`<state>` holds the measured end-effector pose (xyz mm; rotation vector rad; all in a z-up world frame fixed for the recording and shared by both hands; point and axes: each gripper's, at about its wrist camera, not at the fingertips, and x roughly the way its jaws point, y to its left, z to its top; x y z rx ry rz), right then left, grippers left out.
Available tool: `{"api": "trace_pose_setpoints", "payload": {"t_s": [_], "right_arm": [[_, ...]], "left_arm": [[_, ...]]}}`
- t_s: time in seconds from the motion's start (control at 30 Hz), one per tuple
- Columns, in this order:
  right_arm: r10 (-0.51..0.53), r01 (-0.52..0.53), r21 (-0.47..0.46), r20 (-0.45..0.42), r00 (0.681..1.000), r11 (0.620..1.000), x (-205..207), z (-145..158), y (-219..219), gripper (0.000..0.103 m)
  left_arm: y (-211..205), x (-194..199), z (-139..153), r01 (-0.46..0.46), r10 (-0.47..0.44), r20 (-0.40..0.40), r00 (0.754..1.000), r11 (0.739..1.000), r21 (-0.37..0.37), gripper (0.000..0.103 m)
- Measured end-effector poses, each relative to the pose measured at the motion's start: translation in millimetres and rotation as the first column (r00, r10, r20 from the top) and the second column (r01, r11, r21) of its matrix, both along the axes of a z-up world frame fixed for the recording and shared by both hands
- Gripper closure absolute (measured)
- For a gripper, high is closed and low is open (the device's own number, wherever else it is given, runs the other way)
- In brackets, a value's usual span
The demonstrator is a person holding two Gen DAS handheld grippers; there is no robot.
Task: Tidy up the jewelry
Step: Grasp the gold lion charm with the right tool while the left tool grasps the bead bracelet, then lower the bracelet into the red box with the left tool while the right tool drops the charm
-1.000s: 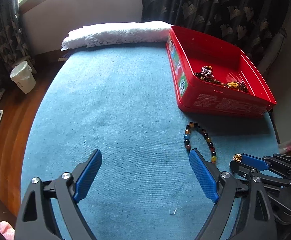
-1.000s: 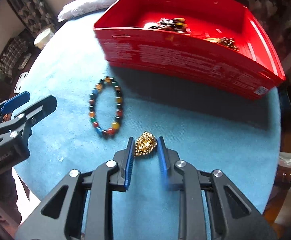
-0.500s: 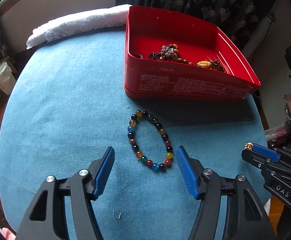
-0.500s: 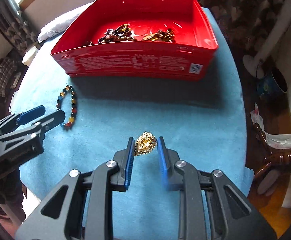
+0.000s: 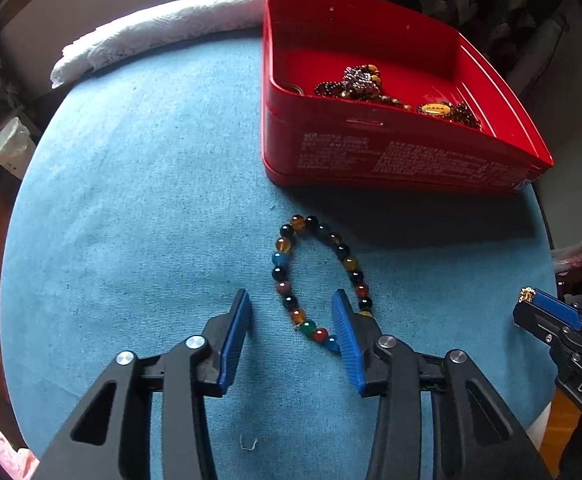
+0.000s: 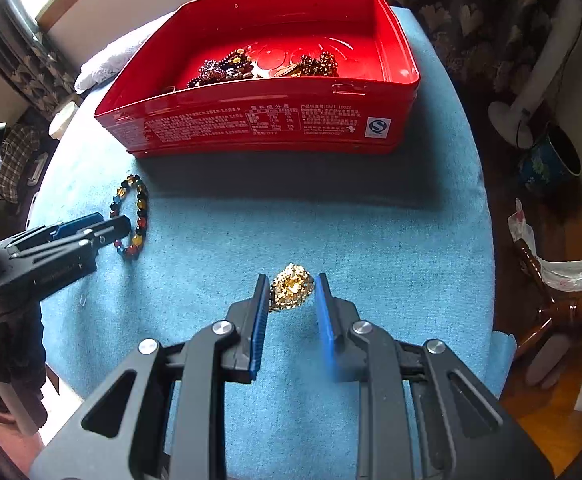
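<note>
A multicolour bead bracelet (image 5: 315, 276) lies on the blue cloth in front of the red tin (image 5: 391, 160); it also shows in the right wrist view (image 6: 133, 216). My left gripper (image 5: 291, 300) is open, its fingers astride the bracelet's near end, the right finger over some beads. My right gripper (image 6: 291, 284) is shut on a gold ring (image 6: 291, 290) and holds it above the cloth, in front of the red tin (image 6: 271, 120). The tin holds dark bead strands and gold pieces (image 6: 251, 68). The right gripper also shows in the left wrist view (image 5: 531, 298).
A white lace cloth (image 5: 159, 32) lies at the table's far edge. The round table's blue cloth (image 5: 131, 200) drops off at the rim. A white bin (image 5: 11, 148) and dark curtains stand beyond. A blue pot (image 6: 547, 164) sits on the floor at right.
My left gripper has swung toward the bracelet, narrowed, and now straddles its near end. My right gripper has lifted and turned toward the tin with the ring held.
</note>
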<state>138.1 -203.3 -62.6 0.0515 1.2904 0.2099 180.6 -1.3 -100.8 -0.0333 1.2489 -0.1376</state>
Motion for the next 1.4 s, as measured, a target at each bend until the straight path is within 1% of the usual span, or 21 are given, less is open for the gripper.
{"api": "trace_pose_setpoints", "payload": {"t_s": [0.07,0.17,0.2,0.3,0.43,0.53,0.73,0.77,0.83,1.1,1.4], "right_arm": [[0.001,-0.001,0.001,0.003,1.000,1.000,1,1,1,0.081],[0.003,-0.003,0.004,0.003,1.000,1.000,1,2,2,0.081],[0.003,-0.003,0.005,0.003,1.000,1.000,1,2,2,0.081],[0.001,-0.001,0.006,0.003,1.000,1.000,0,3,1,0.081],[-0.005,0.005,0.003,0.005,1.000,1.000,0,5,-2,0.081],[-0.003,0.002,0.016,0.009,1.000,1.000,0,9,-2,0.081],[0.016,-0.017,0.025,0.021,1.000,1.000,0,17,2,0.081],[0.021,-0.022,0.028,0.024,0.999,0.999,0,19,3,0.081],[0.029,-0.030,0.029,0.034,0.999,0.999,0,24,4,0.081],[0.059,-0.061,0.030,0.066,0.996,0.998,4,42,7,0.081],[0.092,-0.095,0.014,0.116,0.989,0.995,14,67,12,0.081]], "left_arm": [[-4,3,-1,0.007,-0.007,-0.009,1.000,1.000,-0.007,0.084],[-1,7,-2,-0.008,0.007,-0.020,1.000,0.999,-0.033,0.094],[2,8,-2,-0.016,0.015,-0.021,1.000,0.999,-0.045,0.095],[8,7,-2,-0.049,0.047,-0.022,0.999,0.994,-0.093,0.095],[13,-2,4,-0.061,0.061,-0.003,0.998,0.990,-0.128,0.095],[15,-9,18,-0.051,0.056,0.036,0.998,0.990,-0.128,0.095],[18,-17,41,-0.031,0.045,0.083,0.996,0.987,-0.161,0.095],[27,-24,48,-0.029,0.044,0.090,0.995,0.985,-0.170,0.096],[28,-26,56,-0.020,0.040,0.107,0.993,0.984,-0.179,0.096],[19,-25,79,0.009,0.024,0.168,0.985,0.982,-0.191,0.096],[5,-18,95,0.045,-0.008,0.220,0.976,0.985,-0.164,0.095]]}}
